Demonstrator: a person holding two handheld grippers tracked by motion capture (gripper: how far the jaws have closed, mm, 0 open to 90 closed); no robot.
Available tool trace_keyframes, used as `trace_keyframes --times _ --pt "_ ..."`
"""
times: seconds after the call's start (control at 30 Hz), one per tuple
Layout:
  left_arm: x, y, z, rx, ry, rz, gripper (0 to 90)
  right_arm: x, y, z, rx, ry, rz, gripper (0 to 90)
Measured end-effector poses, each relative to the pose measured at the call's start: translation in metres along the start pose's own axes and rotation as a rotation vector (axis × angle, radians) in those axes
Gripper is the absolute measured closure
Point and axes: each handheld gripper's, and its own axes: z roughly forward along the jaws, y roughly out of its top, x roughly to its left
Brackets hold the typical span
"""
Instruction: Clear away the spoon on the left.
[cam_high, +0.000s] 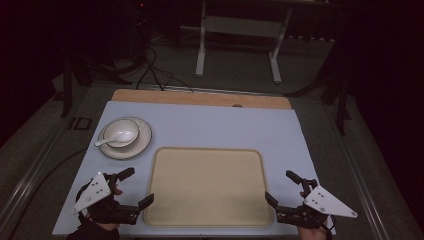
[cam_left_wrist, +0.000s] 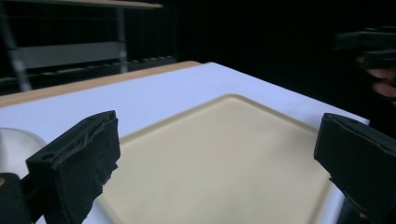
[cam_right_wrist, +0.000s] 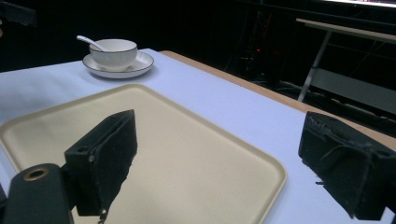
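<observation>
Tray (cam_high: 208, 186) lies flat on the surface (cam_high: 210, 125), between our left tool (cam_high: 134, 186) and right tool (cam_high: 282, 187). We hold both with jaws wide apart and empty, apparently ready to start. Bowl (cam_high: 121, 132), spoon (cam_high: 116, 137) and plate (cam_high: 142, 142) sit beyond the left tool.

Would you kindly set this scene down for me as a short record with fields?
surface: pale blue table
tray: beige tray, nothing on it, near the front edge between the two claws
plate: white plate, behind the tray's left corner
bowl: white bowl, standing on the plate
spoon: white spoon, lying in the bowl, handle over its left rim
left claw: open, holding nothing, by the tray's left edge
right claw: open, holding nothing, by the tray's right edge
</observation>
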Motion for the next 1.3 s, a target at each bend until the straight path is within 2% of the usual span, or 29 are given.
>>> trace_keyframes --times 0.03,0.13,0.17,0.2,0.23,0.37,0.53,0.63,0.67,0.73,0.83,1.03,1.13,1.3 --pt "-0.002 0.000 0.002 0.020 -0.023 0.004 0.9 0.000 0.000 0.000 -0.013 0.010 -0.010 11.7" --pt "-0.003 0.001 0.003 0.032 -0.026 0.004 0.9 -0.001 -0.001 0.000 -0.015 0.017 -0.008 11.7" --pt "-0.004 0.000 0.006 0.070 -0.040 0.011 0.9 -0.003 -0.002 0.001 -0.011 0.025 -0.007 11.7" --pt "-0.004 -0.001 0.007 0.084 -0.048 0.007 0.8 -0.004 -0.002 0.001 -0.008 0.027 -0.004 11.7" --pt "-0.004 -0.001 0.009 0.097 -0.036 0.006 0.8 -0.004 -0.003 0.001 -0.009 0.030 -0.001 11.7" --pt "-0.001 -0.002 0.009 0.116 -0.048 -0.013 0.9 -0.005 -0.002 0.003 -0.008 0.035 0.003 11.7" --pt "-0.002 -0.001 0.007 0.126 -0.062 -0.011 0.9 -0.003 -0.001 0.004 -0.006 0.047 0.000 11.4" --pt "-0.006 0.005 0.003 0.122 -0.107 -0.014 1.0 0.000 0.002 0.006 -0.010 0.045 -0.018 11.3" --pt "-0.006 0.005 0.003 0.122 -0.107 -0.014 1.0 0.000 0.002 0.006 -0.010 0.045 -0.018 11.3" --pt "-0.011 0.013 0.001 0.123 -0.136 0.001 1.0 0.002 0.002 0.008 -0.005 0.055 -0.025 11.3" --pt "-0.016 0.020 -0.002 0.130 -0.148 0.022 1.0 0.004 0.003 0.009 -0.005 0.053 -0.038 11.3" --pt "-0.018 0.032 -0.007 0.130 -0.148 0.049 1.3 0.005 0.003 0.010 -0.004 0.051 -0.044 11.3" --pt "-0.018 0.036 -0.007 0.130 -0.154 0.048 1.3 0.005 0.003 0.011 -0.002 0.052 -0.044 11.3" --pt "-0.019 0.048 -0.006 0.139 -0.147 0.071 1.4 0.007 0.003 0.012 -0.002 0.054 -0.053 11.3"
